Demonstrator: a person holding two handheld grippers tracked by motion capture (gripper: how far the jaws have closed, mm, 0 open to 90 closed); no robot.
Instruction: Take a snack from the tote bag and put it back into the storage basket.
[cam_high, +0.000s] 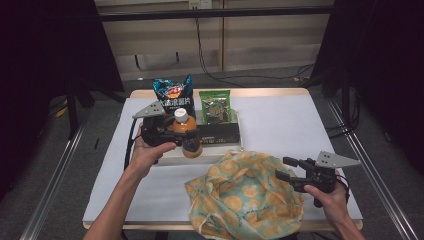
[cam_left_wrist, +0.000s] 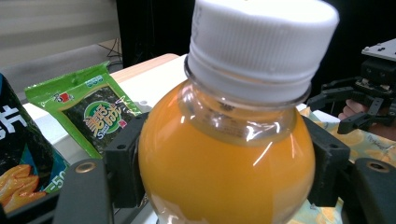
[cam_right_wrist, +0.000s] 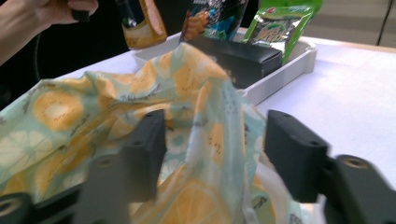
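Note:
My left gripper (cam_high: 190, 136) is shut on an orange juice bottle (cam_high: 181, 116) with a white cap, held upright over the left part of the white tray (cam_high: 170, 156). In the left gripper view the black pads (cam_left_wrist: 122, 168) press on both sides of the bottle (cam_left_wrist: 224, 158). My right gripper (cam_high: 282, 168) stands open at the right edge of a yellow-and-teal cloth bag with an orange-slice print (cam_high: 240, 195). A raised fold of the bag (cam_right_wrist: 205, 107) stands between its jaws (cam_right_wrist: 215, 154), and the pads do not press on it.
In the tray stand a blue chips bag (cam_high: 172, 92), a green seaweed packet (cam_high: 215, 105) and a black box (cam_high: 220, 131). White cloth (cam_high: 290, 125) covers the table. Dark curtains hang at both sides, and cables lie on the floor beyond.

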